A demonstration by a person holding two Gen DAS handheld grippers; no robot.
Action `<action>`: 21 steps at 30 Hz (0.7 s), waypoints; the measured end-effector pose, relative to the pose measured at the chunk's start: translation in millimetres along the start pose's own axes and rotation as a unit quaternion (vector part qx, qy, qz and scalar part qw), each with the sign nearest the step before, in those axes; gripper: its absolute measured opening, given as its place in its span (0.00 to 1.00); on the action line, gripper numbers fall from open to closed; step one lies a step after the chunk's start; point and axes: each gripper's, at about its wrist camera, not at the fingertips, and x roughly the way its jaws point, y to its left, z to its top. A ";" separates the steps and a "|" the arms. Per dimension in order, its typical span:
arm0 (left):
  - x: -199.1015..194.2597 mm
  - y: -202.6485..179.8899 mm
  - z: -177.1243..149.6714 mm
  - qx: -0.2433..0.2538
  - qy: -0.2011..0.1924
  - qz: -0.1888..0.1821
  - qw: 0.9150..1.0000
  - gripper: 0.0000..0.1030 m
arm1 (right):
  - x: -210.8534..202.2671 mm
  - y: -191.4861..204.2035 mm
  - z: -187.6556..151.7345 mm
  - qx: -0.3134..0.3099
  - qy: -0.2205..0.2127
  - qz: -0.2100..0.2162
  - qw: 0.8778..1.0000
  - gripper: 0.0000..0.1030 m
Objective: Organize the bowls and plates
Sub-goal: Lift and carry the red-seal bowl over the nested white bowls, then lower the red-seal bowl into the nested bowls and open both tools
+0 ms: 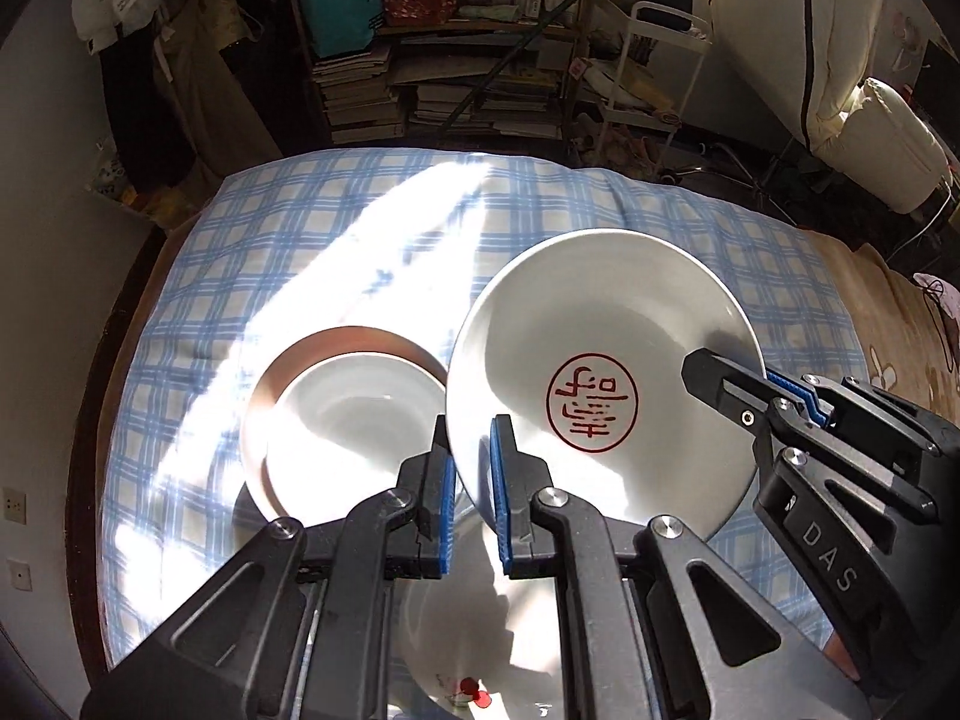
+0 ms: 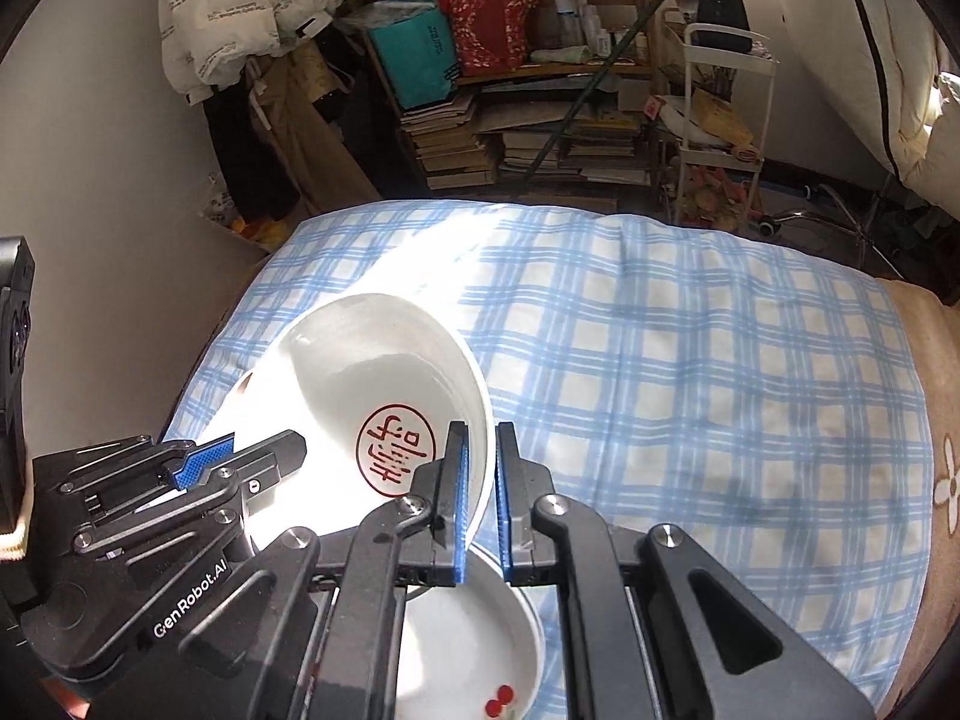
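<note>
left gripper [image 1: 474, 468]: pressed onto the left rim of the stamped bowl, one blue pad outside the wall and one inside.
right gripper [image 2: 480, 474]: clamped on the opposite rim of the same bowl, its pads either side of the wall.
stamped bowl [image 1: 600, 360]: white, with a round red seal in its bottom; held between both tools, clear of the bedding and tilted.
second bowl [image 1: 354, 414]: white, sitting inside a brown-rimmed plate [image 1: 264, 384] on the cloth, just left of the held bowl and in strong sun.
cherry dish [image 2: 480, 654]: white, with a small red cherry print, lying near and below the grippers, partly hidden by them.
checked cloth [image 2: 690, 372]: blue and white, spread over the bed under all the dishes.
far side: a shelf of stacked books [image 2: 456, 138] and a white trolley [image 2: 726, 120].
</note>
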 end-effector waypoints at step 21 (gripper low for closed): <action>11.6 99.3 -37.4 -0.073 -0.001 0.013 0.997 0.10 | 56.1 89.9 -9.0 -0.057 0.031 0.030 0.997 0.09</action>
